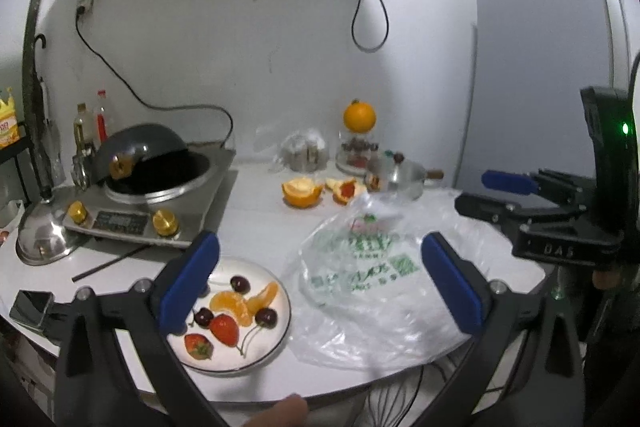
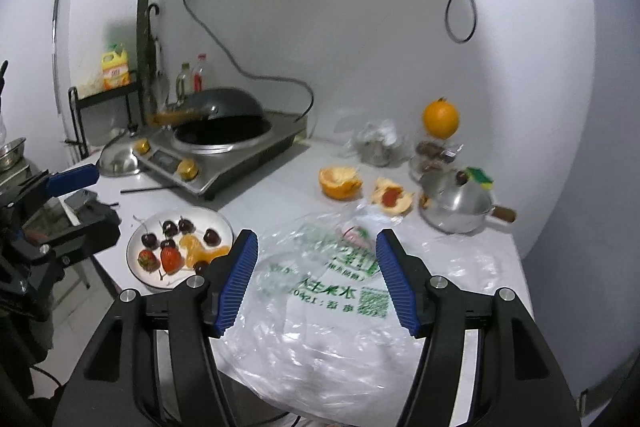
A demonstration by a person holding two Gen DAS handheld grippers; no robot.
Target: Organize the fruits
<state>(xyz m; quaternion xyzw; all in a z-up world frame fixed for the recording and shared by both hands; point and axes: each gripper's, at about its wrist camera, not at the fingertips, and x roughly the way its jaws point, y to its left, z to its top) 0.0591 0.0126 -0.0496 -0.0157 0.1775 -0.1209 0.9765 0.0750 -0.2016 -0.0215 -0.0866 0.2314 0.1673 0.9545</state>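
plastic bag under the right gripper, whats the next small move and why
Probably lower the right gripper onto the plastic bag and pinch it. Its fingers are open and empty above the bag, while the plate already holds cherries, strawberries and orange segments.

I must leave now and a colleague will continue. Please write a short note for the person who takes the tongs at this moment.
Left tongs: open, empty, above the table edge between plate and bag.
Right tongs: open, empty, over the plastic bag.
Plate: holds cherries, two strawberries and orange segments.
Whole orange: sits on a jar at the back.
Peels: lie loose on the table.
Left: probably the orange, and clearing peels and bag.
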